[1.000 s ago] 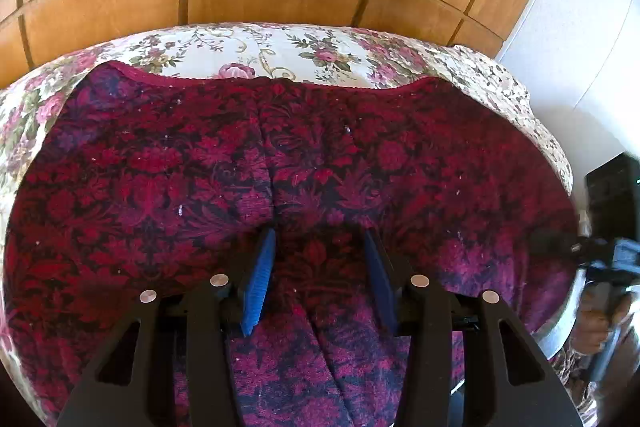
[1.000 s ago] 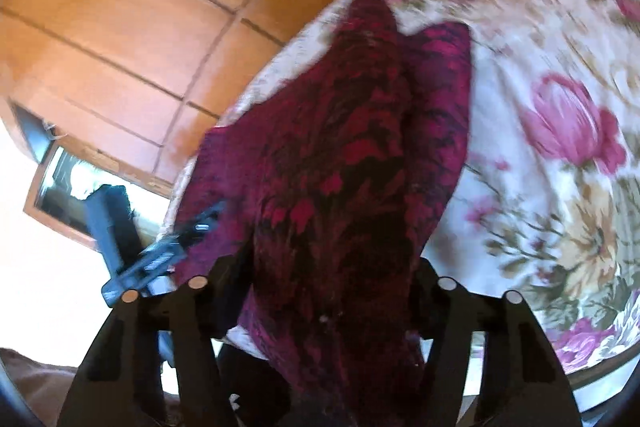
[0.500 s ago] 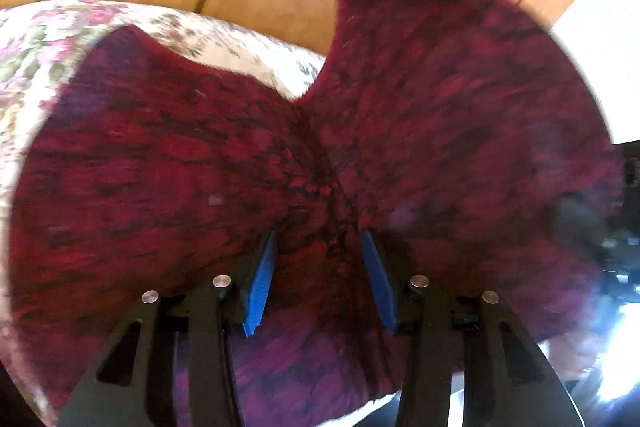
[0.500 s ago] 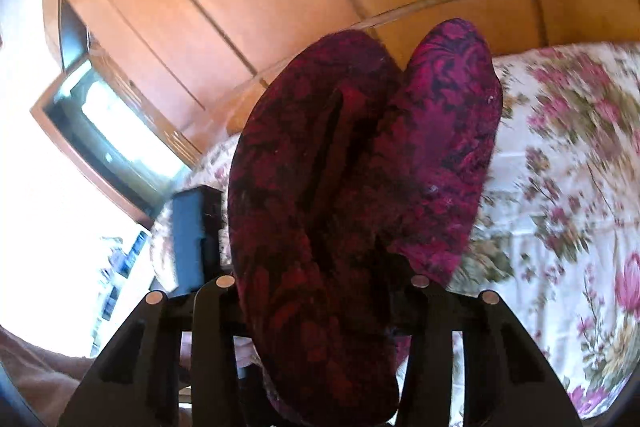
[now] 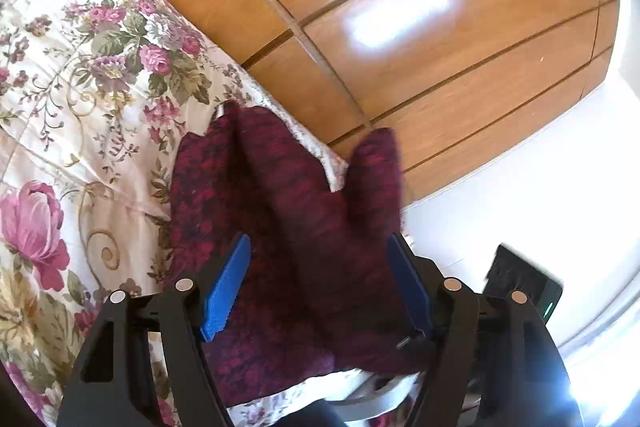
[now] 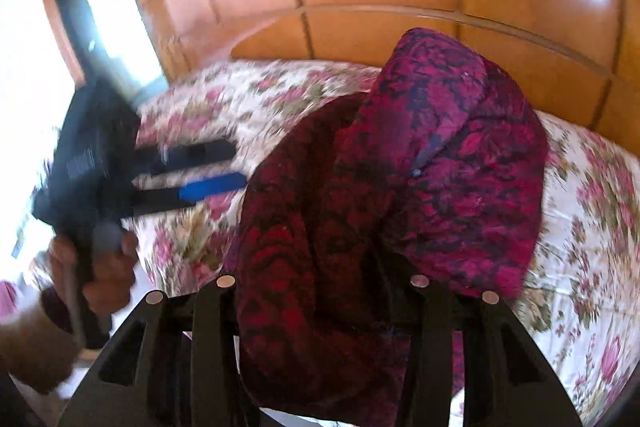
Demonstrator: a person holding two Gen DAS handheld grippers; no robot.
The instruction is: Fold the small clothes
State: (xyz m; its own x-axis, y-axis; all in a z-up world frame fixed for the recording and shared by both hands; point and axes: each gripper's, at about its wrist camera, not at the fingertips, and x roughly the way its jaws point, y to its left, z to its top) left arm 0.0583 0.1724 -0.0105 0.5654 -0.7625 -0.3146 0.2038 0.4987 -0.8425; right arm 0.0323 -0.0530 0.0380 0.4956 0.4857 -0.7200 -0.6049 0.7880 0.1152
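Left tongs point(image 5: 318, 285) opening around dark red garment point(image 5: 280, 227), right tongs point(image 6: 320, 291) pinching it, above floral bedspread point(image 5: 80, 107).

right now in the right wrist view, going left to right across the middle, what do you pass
The person's hand on the grip, then the left gripper with its jaws opening and nothing between them, then the dark red garment bunched in the right gripper, then the floral bedspread.
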